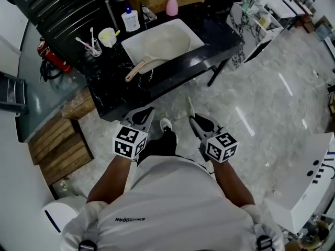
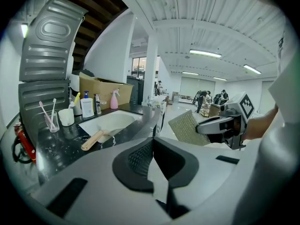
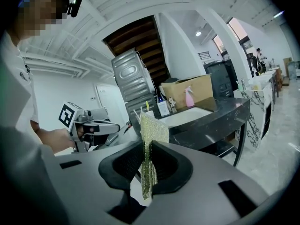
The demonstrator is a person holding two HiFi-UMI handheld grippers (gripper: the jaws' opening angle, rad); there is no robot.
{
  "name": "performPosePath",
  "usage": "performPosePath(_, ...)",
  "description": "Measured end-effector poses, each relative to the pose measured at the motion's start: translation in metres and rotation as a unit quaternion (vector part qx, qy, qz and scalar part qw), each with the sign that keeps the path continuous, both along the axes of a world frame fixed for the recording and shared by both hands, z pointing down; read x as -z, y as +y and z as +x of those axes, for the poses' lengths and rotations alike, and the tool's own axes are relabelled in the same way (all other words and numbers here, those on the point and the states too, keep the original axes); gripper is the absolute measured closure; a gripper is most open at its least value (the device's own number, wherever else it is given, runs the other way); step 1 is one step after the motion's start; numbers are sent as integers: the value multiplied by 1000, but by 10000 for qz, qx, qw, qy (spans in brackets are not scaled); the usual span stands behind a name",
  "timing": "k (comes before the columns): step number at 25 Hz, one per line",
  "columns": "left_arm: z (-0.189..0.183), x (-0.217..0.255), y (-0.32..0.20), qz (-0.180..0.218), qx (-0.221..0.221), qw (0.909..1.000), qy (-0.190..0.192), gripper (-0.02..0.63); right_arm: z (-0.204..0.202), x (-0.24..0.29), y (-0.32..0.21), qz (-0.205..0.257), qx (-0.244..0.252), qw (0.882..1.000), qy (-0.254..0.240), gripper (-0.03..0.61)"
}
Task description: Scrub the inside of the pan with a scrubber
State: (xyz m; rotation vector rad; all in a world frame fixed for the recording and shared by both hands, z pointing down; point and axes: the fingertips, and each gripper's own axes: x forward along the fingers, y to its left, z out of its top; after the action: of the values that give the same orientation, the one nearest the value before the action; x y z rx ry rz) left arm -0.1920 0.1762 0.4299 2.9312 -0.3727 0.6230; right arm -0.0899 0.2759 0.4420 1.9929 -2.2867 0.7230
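Two claws are held side by side over the floor, on the near side of the black tabletop (image 1: 220, 41). The left claw (image 2: 152, 143) is closed on nothing, and the right claw (image 3: 147, 149) grips one mesh scrubber (image 3: 153, 125) standing upright between its pads. One pan (image 1: 165, 46) lies in the one white sink (image 1: 130, 47), well apart from both claws, its wooden handle jutting over the near left rim. Past it stand one white bottle (image 1: 130, 20), one pink spray bottle (image 1: 172, 3), one cup (image 1: 107, 36) and one glass (image 1: 95, 48) with two toothbrushes.

I see a yellow-green meshed scrubber (image 3: 149, 139). The counter (image 1: 220, 43) is glossy black and its sink (image 1: 137, 50) white. The pan (image 1: 168, 42) is cream with a tan handle, and the far spray bottle (image 1: 172, 4) is pink.
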Motion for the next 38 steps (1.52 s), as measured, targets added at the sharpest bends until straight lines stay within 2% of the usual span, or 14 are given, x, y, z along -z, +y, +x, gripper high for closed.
performPosePath(9, 67, -6, -61, -1, 31, 10000, 40, 598, 64, -8, -53, -132, -42, 9999, 83, 508)
performPosePath(13, 85, -9, -95, 48, 22, 10000, -72, 598, 90, -7, -97, -166, -16, 9998, 66, 508)
performPosePath(19, 118, -1, -172, 139, 302, 9994, -118, 598, 128, 4, -165, -266, 238, 9991, 224, 508)
performPosePath(25, 146, -9, -223, 194, 321, 9988, -306, 598, 157, 4, -230, -374, 440, 9978, 314, 508)
performPosePath(31, 160, -18, -259, 147, 421, 9984, -337, 598, 176, -3, -281, -477, 654, 9961, 353, 508)
performPosePath(38, 157, -23, -278, 51, 556, 9979, -337, 598, 174, -6, -320, -537, 1040, 9923, 417, 508)
